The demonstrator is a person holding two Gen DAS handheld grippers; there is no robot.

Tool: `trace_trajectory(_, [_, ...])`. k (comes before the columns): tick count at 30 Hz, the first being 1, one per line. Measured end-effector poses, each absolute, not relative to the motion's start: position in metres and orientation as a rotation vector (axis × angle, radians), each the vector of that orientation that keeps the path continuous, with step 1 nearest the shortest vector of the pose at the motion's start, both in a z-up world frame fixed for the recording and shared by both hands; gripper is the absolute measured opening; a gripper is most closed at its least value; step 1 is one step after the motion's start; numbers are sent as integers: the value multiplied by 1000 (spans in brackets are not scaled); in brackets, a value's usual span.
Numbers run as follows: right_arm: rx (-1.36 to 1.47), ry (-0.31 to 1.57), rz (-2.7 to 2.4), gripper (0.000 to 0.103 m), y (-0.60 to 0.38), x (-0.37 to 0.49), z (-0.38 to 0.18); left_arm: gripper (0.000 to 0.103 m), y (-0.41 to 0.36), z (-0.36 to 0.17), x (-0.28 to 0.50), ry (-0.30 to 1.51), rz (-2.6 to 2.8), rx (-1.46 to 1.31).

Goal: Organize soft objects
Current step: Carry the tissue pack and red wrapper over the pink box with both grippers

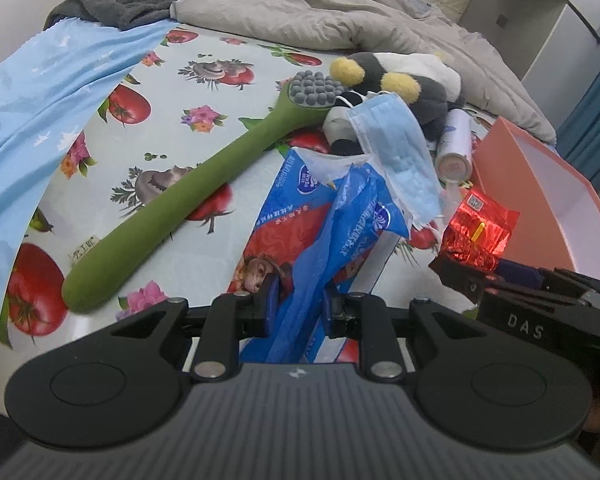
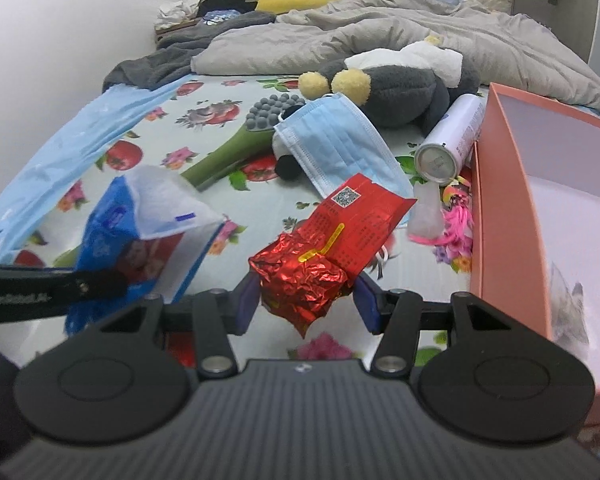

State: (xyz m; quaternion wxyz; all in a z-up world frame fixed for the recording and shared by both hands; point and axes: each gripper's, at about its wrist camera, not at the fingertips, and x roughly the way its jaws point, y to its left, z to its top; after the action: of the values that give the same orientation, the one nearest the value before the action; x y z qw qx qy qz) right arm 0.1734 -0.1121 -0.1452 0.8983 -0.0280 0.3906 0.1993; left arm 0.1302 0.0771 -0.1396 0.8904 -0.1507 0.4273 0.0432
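My left gripper [image 1: 298,314] is shut on a blue tissue pack [image 1: 340,216], held above the bed; the pack also shows at the left of the right wrist view [image 2: 140,236]. My right gripper [image 2: 306,304] is shut on a crinkled red foil packet [image 2: 324,256], also seen in the left wrist view [image 1: 478,232]. A blue face mask [image 2: 336,144] lies against a grey, white and yellow plush toy [image 2: 400,88]. An open pink box [image 2: 512,184] stands at the right.
A green massage hammer [image 1: 188,200] lies across the tomato-print sheet [image 1: 204,120]. A white spray can [image 2: 452,140] and a pink fringed item [image 2: 456,228] lie by the box. A grey quilt [image 2: 380,28] is at the back, light blue cloth [image 1: 40,92] at the left.
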Motion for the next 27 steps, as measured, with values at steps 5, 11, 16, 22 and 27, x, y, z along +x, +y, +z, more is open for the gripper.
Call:
trace_trajectory(5, [-50,796,420,54,-121,151,-132,25,68,-128,120,877,71,-311])
trace_trajectory(11, [-26,757,407,54,-135,140,-110,25,54,-104,122,850,35,-305])
trace_trajectory(16, [-1,710,392,54,-148,139,-88,25,37,-78,130,810,-6,-302])
trace_trajectory(22, [-3,659,352,54,-170,138,-63,25,15,-44,144,742,-67,-293])
trace_trajectory(27, [9,600,309,54,-197,135,-38,25,-5,-17,159,696,-130,-291])
